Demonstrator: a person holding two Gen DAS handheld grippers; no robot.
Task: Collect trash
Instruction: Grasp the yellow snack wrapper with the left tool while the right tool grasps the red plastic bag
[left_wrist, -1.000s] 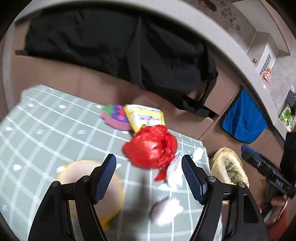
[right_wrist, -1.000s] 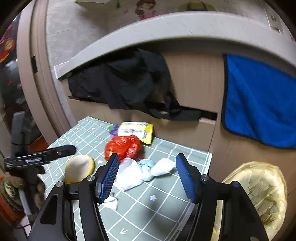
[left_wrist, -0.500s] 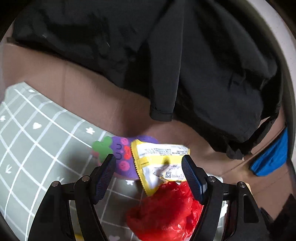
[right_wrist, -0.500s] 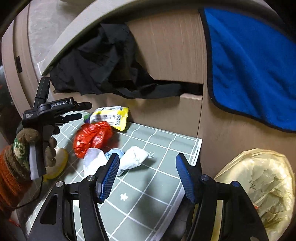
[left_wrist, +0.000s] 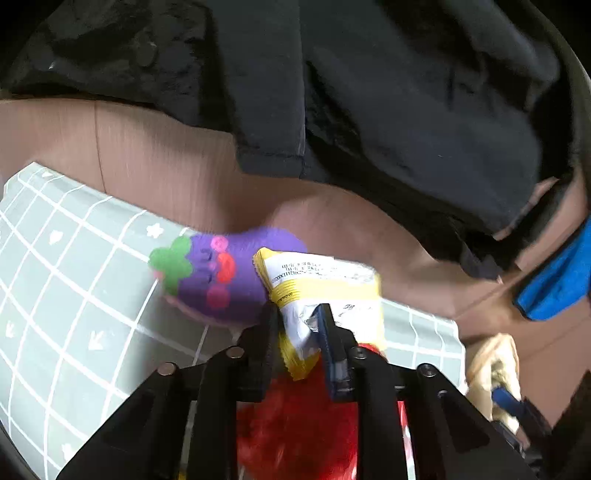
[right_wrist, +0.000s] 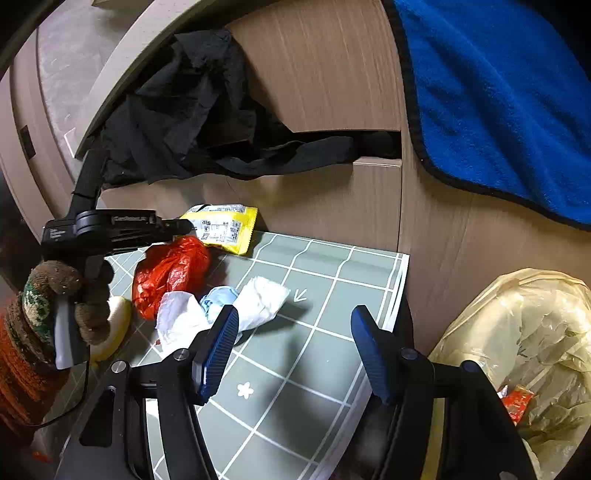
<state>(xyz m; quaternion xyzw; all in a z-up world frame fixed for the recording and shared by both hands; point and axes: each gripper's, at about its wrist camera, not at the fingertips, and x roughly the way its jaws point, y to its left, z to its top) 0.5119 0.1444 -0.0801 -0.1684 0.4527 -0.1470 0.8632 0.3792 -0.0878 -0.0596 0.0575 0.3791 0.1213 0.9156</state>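
Since a second ago, our left hand-held gripper (left_wrist: 297, 317) has swung from above the red plastic bag (right_wrist: 170, 273) to the yellow snack wrapper (left_wrist: 325, 291), and its jaws are closing, pinching the wrapper's crumpled near edge. We see the wrapper lying at the far edge of the grid-patterned mat (right_wrist: 295, 369), against the wood-grain cabinet (right_wrist: 325, 92), overlapping a purple eggplant-shaped pad (left_wrist: 229, 280). Our right hand-held gripper (right_wrist: 291, 343) hangs released and empty above the mat, beside the crumpled white tissues (right_wrist: 258, 302). A bin lined with a yellowish bag (right_wrist: 517, 350) stands off the mat's right edge.
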